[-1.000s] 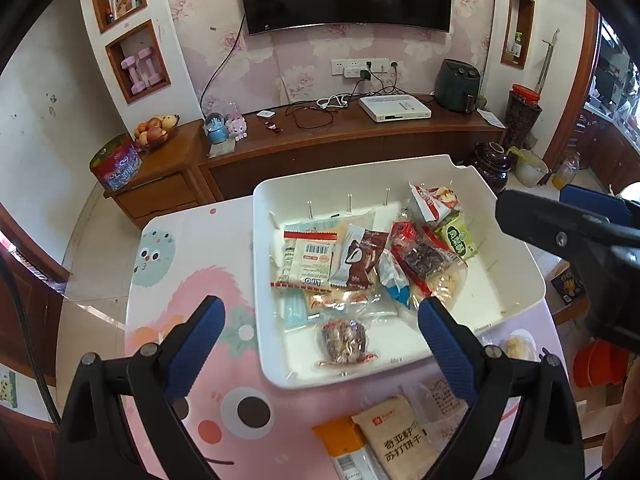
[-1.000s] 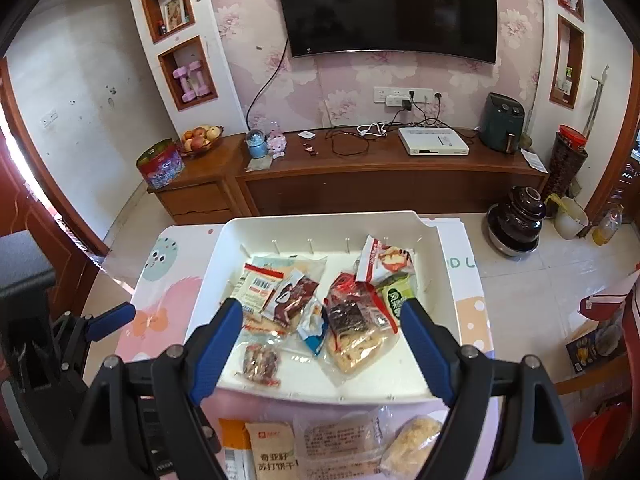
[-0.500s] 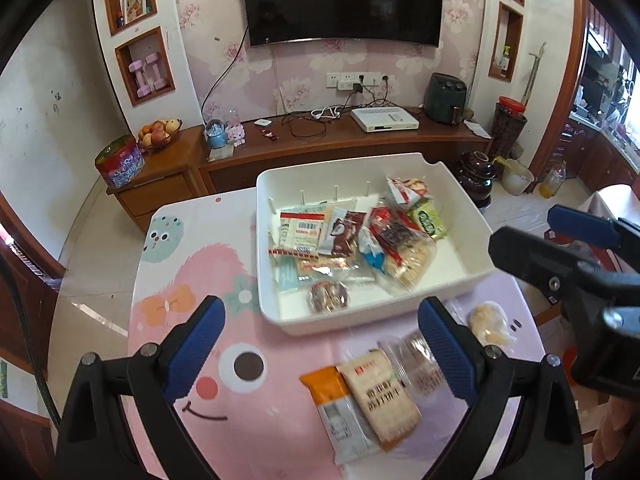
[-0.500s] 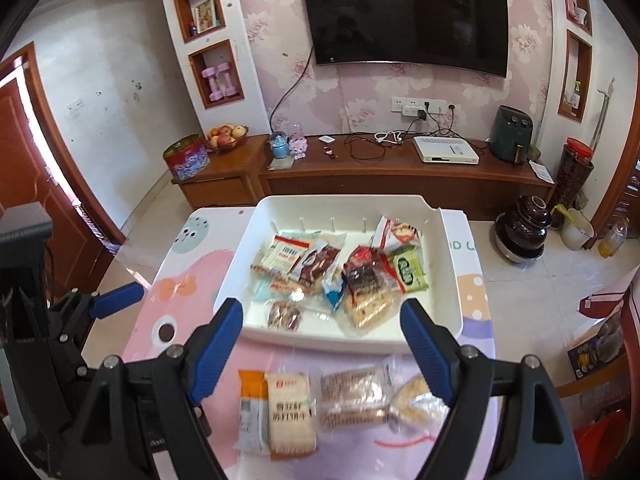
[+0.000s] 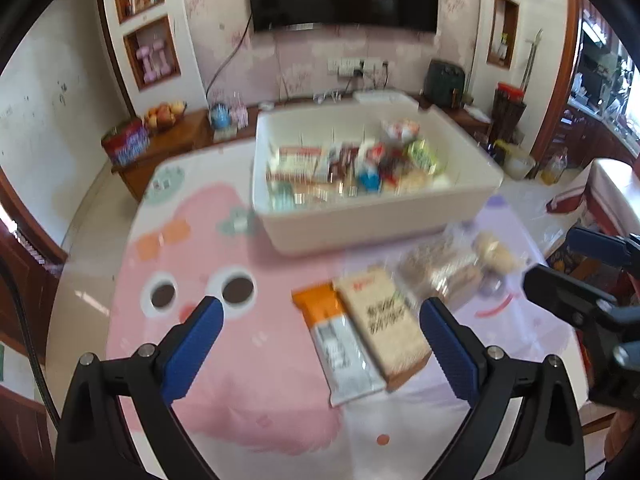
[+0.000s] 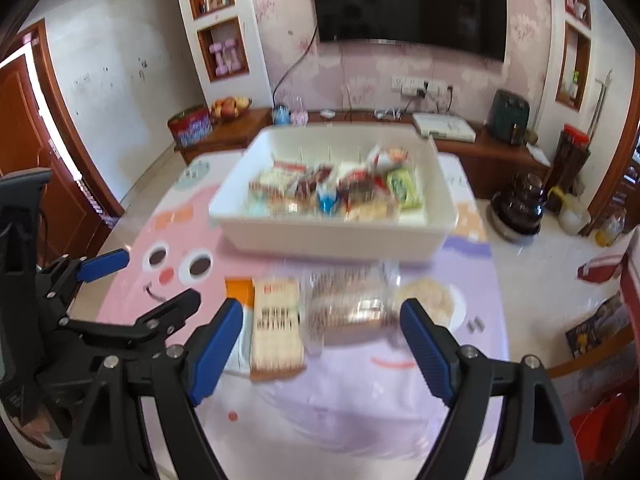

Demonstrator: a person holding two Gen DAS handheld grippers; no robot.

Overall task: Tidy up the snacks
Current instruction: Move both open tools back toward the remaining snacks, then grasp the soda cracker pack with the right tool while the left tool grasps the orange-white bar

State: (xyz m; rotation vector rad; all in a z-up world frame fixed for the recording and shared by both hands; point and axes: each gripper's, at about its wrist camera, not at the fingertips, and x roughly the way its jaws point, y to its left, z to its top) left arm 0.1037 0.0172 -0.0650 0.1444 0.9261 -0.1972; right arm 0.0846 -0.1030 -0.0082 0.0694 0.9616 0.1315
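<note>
A white bin (image 5: 372,224) (image 6: 320,236) holding several snack packs stands at the far side of the pink cartoon table mat (image 5: 200,264) (image 6: 168,240). In front of it lie an orange-and-white pack (image 5: 336,332), a tan cracker pack (image 5: 384,320) (image 6: 276,320), a clear-wrapped brown snack (image 5: 440,272) (image 6: 348,304) and a pale bun pack (image 5: 496,256) (image 6: 428,296). My left gripper (image 5: 318,332) hangs open above the mat, nothing between its fingers. My right gripper (image 6: 322,336) is open above the cracker pack and the clear-wrapped snack, touching neither.
A wooden TV cabinet (image 6: 472,152) with a red tin (image 5: 126,146), a fruit bowl (image 6: 230,106) and a white box runs along the back wall under the television. Floor with a dark pot (image 6: 520,208) lies to the right of the table.
Both grippers have pulled back from over the bin toward the near side of the table and sunk a little. The loose packs now lie ahead of them. Both stay open.
</note>
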